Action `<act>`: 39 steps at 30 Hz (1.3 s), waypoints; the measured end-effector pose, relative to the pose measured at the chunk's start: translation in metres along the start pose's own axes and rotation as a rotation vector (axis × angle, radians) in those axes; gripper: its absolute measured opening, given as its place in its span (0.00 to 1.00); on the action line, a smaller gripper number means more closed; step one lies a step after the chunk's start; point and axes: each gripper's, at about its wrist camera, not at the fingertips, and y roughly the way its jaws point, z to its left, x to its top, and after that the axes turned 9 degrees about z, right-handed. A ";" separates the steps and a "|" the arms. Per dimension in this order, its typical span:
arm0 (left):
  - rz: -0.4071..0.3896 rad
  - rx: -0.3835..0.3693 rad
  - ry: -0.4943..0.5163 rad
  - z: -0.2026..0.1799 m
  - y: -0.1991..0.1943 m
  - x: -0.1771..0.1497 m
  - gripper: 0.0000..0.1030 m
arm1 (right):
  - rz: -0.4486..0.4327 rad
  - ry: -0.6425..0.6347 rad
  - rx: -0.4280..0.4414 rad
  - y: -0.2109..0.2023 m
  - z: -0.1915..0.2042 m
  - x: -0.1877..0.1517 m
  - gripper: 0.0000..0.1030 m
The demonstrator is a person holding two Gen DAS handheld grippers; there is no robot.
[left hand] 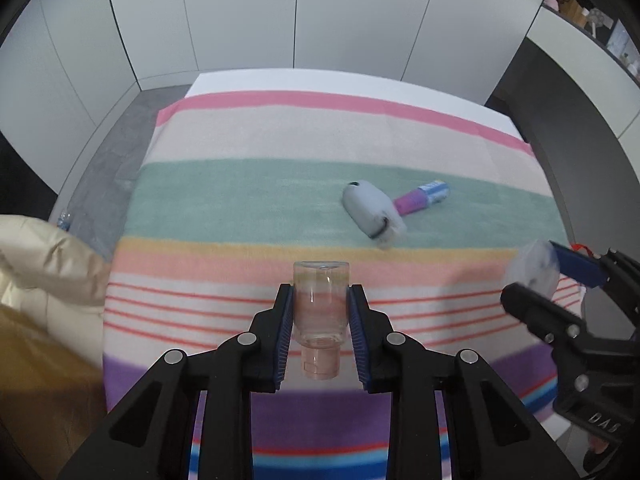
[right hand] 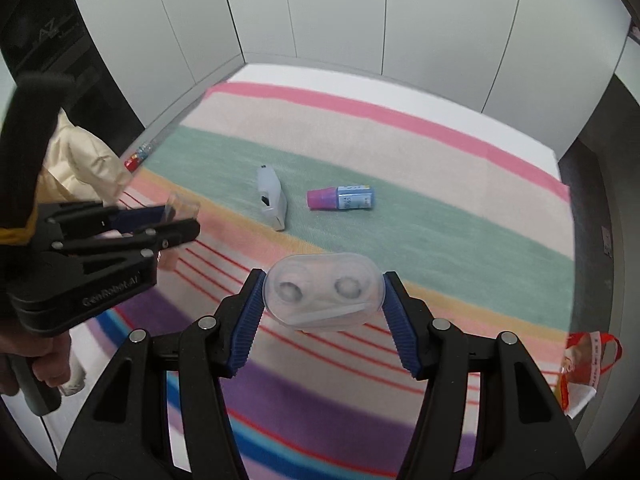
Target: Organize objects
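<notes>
My left gripper (left hand: 321, 289) is shut on a small clear glass bottle (left hand: 320, 308), held above the striped cloth (left hand: 248, 200) with its neck toward the camera. The right wrist view shows this gripper (right hand: 182, 218) at the left, with the bottle (right hand: 182, 206) between its pads. My right gripper (right hand: 324, 276) is shut on a clear oval lens case (right hand: 322, 294), the blue pads pressing on its two ends. From the left wrist view it (left hand: 536, 276) appears at the right edge. A grey-white device (right hand: 272, 198) and a blue-labelled bottle with a pink cap (right hand: 342, 198) lie on the green stripe.
The striped cloth covers a white table (right hand: 440, 92) set against white cabinet panels. A cream jacket (left hand: 44, 264) lies off the left edge. A red-and-white bag (right hand: 588, 364) sits at the right edge. A person's hand (right hand: 44, 364) holds the left gripper's handle.
</notes>
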 end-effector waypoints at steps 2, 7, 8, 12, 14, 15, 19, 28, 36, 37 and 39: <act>-0.013 -0.004 0.000 -0.004 -0.014 -0.006 0.26 | -0.010 0.004 -0.003 -0.013 0.001 -0.004 0.59; -0.069 -0.017 0.006 -0.018 -0.062 -0.023 0.26 | -0.030 0.020 -0.003 -0.044 0.008 -0.003 0.59; -0.082 -0.021 0.009 -0.021 -0.072 -0.027 0.26 | -0.044 0.016 -0.007 -0.060 0.007 -0.008 0.59; -0.138 -0.075 0.006 -0.028 -0.112 -0.044 0.26 | -0.086 -0.003 -0.025 -0.101 0.012 -0.021 0.59; -0.164 -0.088 0.005 -0.030 -0.129 -0.055 0.26 | -0.108 -0.014 -0.039 -0.119 0.014 -0.028 0.59; -0.172 -0.094 0.004 -0.030 -0.136 -0.060 0.26 | -0.121 -0.028 -0.051 -0.128 0.017 -0.033 0.59; -0.213 -0.117 0.000 -0.030 -0.160 -0.081 0.26 | -0.148 -0.047 -0.078 -0.157 0.016 -0.052 0.59; -0.325 -0.096 0.003 -0.012 -0.199 -0.098 0.26 | -0.192 -0.050 -0.056 -0.186 0.026 -0.062 0.59; -0.326 -0.065 -0.049 0.021 -0.196 -0.110 0.26 | -0.177 -0.090 -0.025 -0.175 0.057 -0.045 0.59; -0.326 -0.057 -0.059 0.025 -0.195 -0.111 0.26 | -0.178 -0.095 -0.021 -0.174 0.061 -0.044 0.59; -0.332 -0.027 -0.057 0.032 -0.194 -0.113 0.26 | -0.187 -0.122 -0.010 -0.170 0.074 -0.040 0.59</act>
